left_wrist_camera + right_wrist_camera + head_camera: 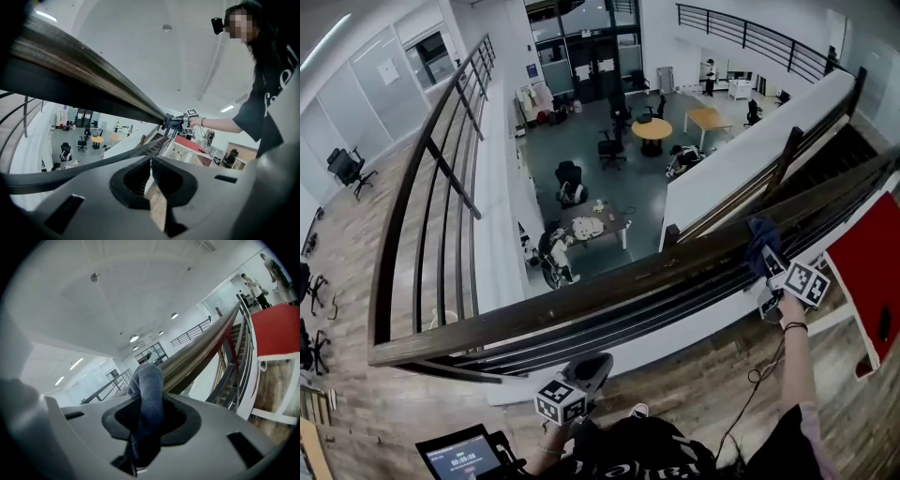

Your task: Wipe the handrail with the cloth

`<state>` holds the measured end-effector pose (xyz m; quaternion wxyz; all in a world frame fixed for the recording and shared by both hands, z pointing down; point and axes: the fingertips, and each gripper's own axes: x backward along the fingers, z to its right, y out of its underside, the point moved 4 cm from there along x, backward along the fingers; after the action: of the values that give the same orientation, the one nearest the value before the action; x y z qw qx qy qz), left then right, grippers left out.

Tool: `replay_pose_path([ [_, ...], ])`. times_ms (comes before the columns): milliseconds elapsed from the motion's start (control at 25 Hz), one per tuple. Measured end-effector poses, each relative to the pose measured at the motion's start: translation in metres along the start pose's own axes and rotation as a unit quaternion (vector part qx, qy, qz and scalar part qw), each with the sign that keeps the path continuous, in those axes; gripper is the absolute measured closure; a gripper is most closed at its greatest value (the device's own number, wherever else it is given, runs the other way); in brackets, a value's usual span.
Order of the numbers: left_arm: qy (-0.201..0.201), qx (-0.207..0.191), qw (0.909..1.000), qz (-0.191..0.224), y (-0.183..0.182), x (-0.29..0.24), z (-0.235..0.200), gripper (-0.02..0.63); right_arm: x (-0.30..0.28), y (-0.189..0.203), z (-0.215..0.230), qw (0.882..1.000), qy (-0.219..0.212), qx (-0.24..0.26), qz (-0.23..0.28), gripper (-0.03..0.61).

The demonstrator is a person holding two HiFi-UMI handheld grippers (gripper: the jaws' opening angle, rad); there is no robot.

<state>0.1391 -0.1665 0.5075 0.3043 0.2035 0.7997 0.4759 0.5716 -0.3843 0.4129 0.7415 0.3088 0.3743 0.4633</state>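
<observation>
A mezzanine with a wood floor looks down on an open hall of tables and office chairs, and the dark wooden handrail (581, 305) runs along its edge. The right tongs (767, 261) are clamped on a dark blue cloth (761, 234) that lies over the top of the handrail, toward its right end. The left tongs (592, 367) hang below the handrail, jaws together with nothing between them. To wipe well, the cloth probably wants pressing flat on the handrail and drawing along it in one even pass (a bunched fold would likely skip the sides). The tongs hide how much cloth touches the wood, and the handrail's right end is cut off.
</observation>
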Motion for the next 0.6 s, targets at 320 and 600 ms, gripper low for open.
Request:
replay_pose_path([
  [320, -0.045, 0.014, 0.9989, 0.006, -0.001, 0.006, -0.023, 0.614, -0.020, -0.053, 0.088, 0.997, 0.076, 0.011, 0.010, 0.486],
  [600, -0.068, 0.032, 0.9970, 0.017, 0.014, 0.028, -0.039, 0.614, -0.009, -0.057, 0.085, 0.995, 0.075, 0.062, 0.012, 0.486],
])
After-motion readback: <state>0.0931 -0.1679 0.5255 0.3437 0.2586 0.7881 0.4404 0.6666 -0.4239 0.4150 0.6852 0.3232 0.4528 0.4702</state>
